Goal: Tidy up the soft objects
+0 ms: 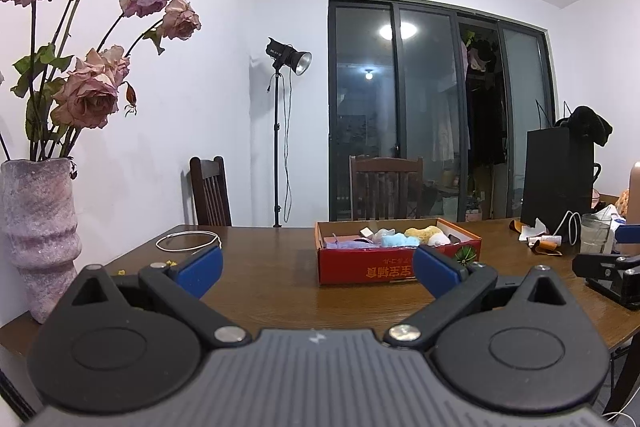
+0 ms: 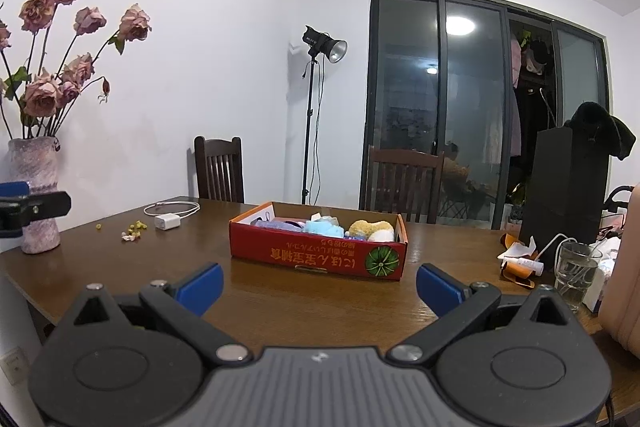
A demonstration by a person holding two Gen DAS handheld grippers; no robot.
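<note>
With both the left gripper and right gripper spread and empty, the soft toys lay in the red cardboard box mid-table, so a slow, level reach seemed wise.

Box mid-table, soft toys inside, vase left, glass right
</note>
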